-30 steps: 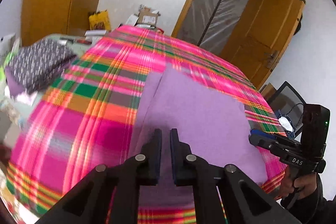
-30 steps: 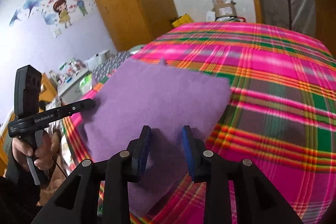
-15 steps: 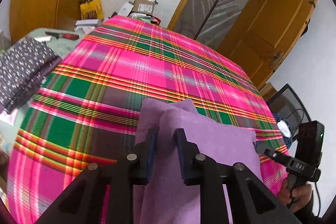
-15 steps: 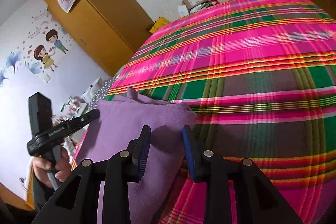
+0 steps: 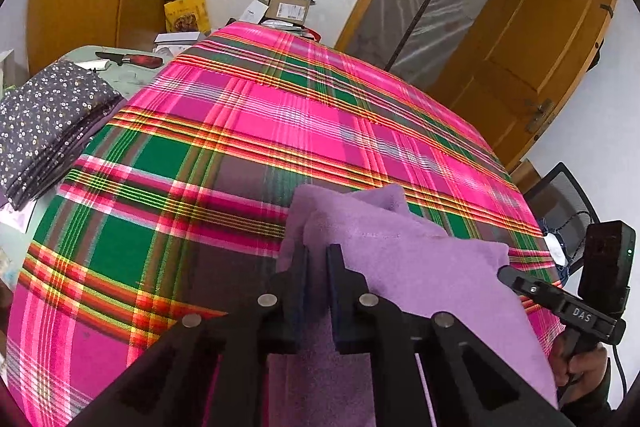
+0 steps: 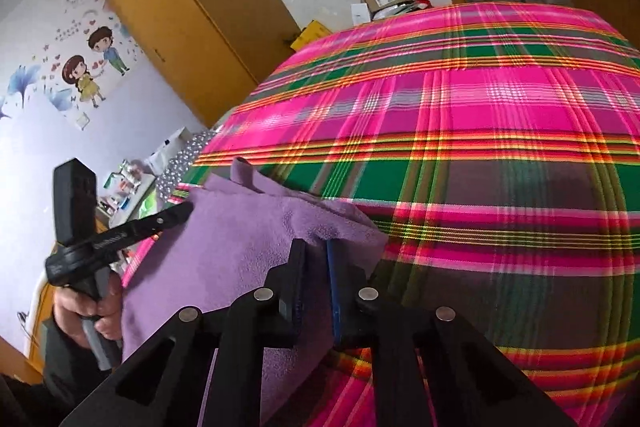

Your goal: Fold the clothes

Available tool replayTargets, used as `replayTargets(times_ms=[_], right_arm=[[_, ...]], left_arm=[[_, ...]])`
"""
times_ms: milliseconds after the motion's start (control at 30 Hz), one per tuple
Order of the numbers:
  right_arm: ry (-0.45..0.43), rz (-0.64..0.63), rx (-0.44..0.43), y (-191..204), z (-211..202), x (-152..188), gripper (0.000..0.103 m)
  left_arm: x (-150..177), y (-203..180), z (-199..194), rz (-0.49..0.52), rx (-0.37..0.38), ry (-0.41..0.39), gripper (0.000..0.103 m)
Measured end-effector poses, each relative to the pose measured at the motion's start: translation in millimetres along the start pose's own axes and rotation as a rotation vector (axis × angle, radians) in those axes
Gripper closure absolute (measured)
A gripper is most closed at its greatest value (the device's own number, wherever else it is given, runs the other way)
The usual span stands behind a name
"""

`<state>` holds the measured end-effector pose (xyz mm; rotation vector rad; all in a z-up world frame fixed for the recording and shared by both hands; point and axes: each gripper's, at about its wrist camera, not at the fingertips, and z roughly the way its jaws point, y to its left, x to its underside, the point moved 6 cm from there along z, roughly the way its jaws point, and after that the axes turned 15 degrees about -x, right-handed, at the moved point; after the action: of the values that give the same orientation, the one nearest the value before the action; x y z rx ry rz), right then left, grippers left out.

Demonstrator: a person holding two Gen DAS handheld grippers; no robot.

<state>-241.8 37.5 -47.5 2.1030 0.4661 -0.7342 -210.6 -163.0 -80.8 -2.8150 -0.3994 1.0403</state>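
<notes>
From the left wrist, the left gripper (image 5: 317, 259), its jaws just closing, pinches the purple cloth (image 5: 420, 267) at lower centre, over the plaid bed (image 5: 240, 131). From the right wrist, the right gripper (image 6: 316, 255), also just closing, clamps the cloth's (image 6: 240, 227) other corner, lower centre.

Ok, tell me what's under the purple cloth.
The purple cloth lies folded on the pink plaid blanket, which shows all around it. Whatever lies beneath the cloth itself is covered, so nothing else can be seen there.
</notes>
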Motion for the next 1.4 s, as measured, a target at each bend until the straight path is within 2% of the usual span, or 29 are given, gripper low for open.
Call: replayTargets(times_ms=[233,467,567,767,867,1000,1200,1333,1400], right_arm=[[-0.021,-0.1,-0.037,30.2,-32.8,16.9,0.085],[0.02,-0.23,-0.058,65.0,-41.0,49.9,0.083],[0.054,-0.313,-0.054,77.7,-36.8,67.2,0.072],[0.105,-0.376,-0.02,75.9,-19.0,85.1,0.069],[0.115,-0.352,-0.021,74.1,-18.2,83.4,0.069],[0.059,-0.292,-0.005,68.8,-29.1,66.2,0.07],[-0.028,-0.087,0.043,19.1,-28.1,21.8,0.076],[-0.065,0.101,-0.015,-18.0,-22.4,3.3,0.076],[-0.081,0.205,-0.071,-34.7,-17.0,-3.1,0.077]], left_arm=[[-1.1,-3.3,-28.7,-0.002,0.005,-0.048,0.092],[16.1,-11.5,-70.4,0.031,-0.011,-0.115,0.092],[29.4,-16.4,-82.2,0.057,-0.02,-0.13,0.092],[54.1,-14.8,-72.7,0.067,-0.04,-0.089,0.092],[67.0,-9.0,-61.5,0.056,-0.047,-0.054,0.092],[75.9,-7.8,-63.4,0.069,-0.055,-0.089,0.092],[76.9,-3.2,-59.9,0.036,-0.026,-0.089,0.092],[77.6,-1.8,-60.0,0.026,-0.011,-0.092,0.092],[78.4,-1.5,-60.5,0.021,-0.008,-0.092,0.092]])
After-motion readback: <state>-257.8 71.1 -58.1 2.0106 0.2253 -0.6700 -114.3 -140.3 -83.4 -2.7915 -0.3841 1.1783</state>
